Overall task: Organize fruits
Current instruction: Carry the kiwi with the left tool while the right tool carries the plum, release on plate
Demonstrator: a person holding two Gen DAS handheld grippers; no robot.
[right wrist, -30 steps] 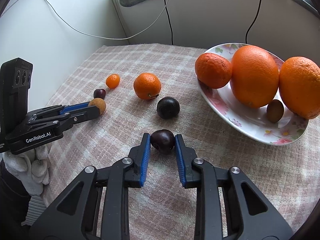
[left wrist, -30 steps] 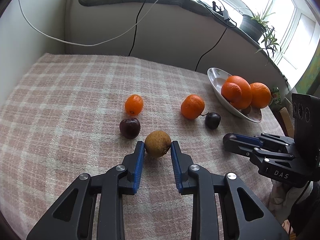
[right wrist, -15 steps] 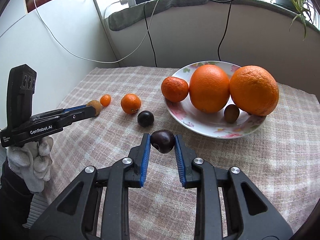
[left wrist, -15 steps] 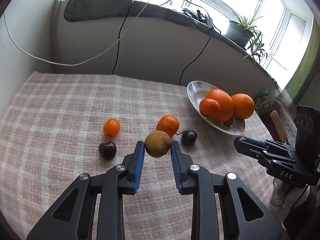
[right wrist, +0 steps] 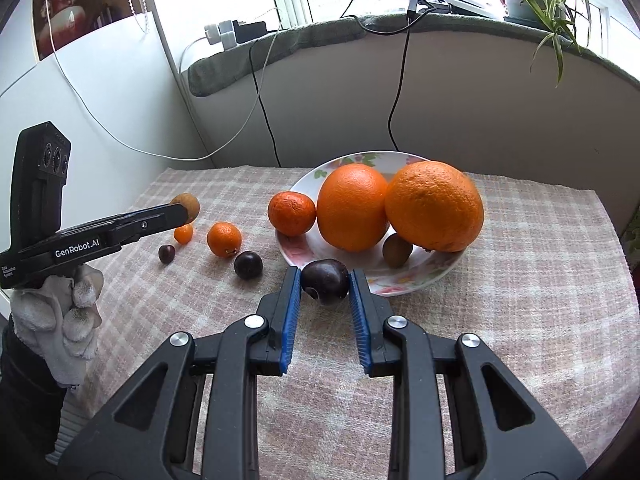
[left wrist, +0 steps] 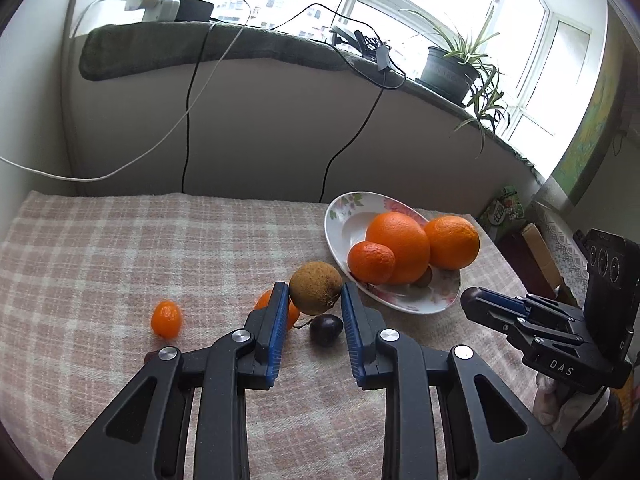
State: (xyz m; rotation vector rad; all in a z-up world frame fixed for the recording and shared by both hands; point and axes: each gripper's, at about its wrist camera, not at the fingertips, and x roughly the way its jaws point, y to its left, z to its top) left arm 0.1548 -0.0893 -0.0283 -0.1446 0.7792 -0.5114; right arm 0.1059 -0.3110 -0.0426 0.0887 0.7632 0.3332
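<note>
The left claw (left wrist: 315,300) grips a brown fruit (left wrist: 315,287); the right claw (right wrist: 324,285) grips a dark plum (right wrist: 325,281), plate (right wrist: 404,278) at one o'clock.

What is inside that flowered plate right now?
The plate holds two big oranges, a mandarin and a small brown fruit tucked between the oranges. Whatever lies behind the oranges is covered.
</note>
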